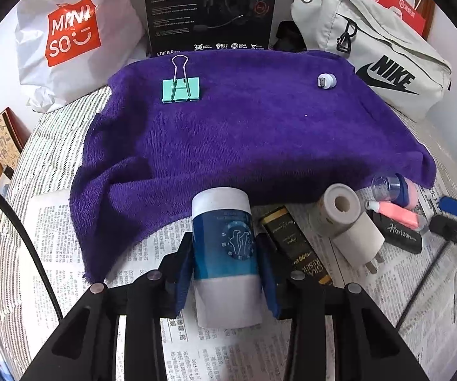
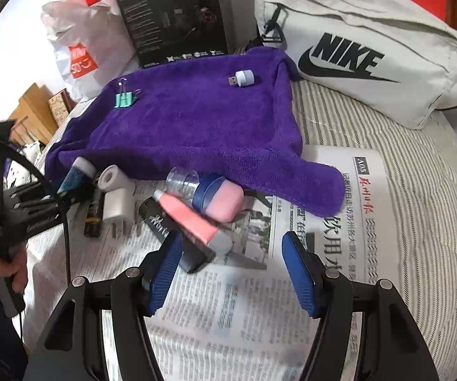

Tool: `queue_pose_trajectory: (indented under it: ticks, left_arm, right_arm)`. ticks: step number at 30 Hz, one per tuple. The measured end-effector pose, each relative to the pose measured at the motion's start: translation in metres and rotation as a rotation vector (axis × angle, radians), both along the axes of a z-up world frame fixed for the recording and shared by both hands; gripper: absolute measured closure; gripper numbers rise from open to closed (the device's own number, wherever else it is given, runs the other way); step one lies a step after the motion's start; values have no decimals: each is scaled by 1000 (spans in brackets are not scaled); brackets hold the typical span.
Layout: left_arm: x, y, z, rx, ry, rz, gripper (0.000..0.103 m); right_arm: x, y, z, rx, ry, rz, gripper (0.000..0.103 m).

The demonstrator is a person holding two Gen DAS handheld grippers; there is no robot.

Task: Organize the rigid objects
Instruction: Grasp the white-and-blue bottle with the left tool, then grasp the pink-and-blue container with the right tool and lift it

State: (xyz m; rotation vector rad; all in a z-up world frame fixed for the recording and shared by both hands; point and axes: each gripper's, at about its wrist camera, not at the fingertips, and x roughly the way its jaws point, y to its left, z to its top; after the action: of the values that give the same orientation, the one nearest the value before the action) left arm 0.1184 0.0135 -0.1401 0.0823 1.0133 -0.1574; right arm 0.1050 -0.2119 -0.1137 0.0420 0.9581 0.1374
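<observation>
Left gripper [image 1: 225, 263] clamps smooth blue-white tube [image 1: 223, 254], long axis pointing toward fuzzy towel [image 1: 244, 127]; right gripper [image 2: 231, 270] wide, empty.

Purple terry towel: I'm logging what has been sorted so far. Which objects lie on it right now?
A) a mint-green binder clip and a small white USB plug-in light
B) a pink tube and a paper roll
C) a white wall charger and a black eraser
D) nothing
A: the mint-green binder clip and the small white USB plug-in light lie apart on the purple terry towel; the other small items sit on the newspaper.
</observation>
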Motion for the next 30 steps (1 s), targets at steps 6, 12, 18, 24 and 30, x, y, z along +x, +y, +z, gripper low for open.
queue_pose_trajectory:
  ticks: [6, 12, 18, 24, 30]
  left_arm:
    - [-7, 2, 0, -3, -5, -5, 67]
    - [-8, 2, 0, -12, -13, -3, 67]
    - [-9, 4, 0, -28, -18, -11, 67]
    - [-11, 2, 1, -25, -27, -14, 67]
    - [-13, 4, 2, -41, -30, -13, 67]
  right_arm:
    - [26, 7, -5, 1, 0, -42, 39]
    - [40, 15, -12, -20, 11, -64, 41]
    - [41, 25, -18, -127, 21, -34, 59]
    - [28, 2, -18, -140, 51, -32, 59]
    - [18, 0, -19, -176, 31, -8, 59]
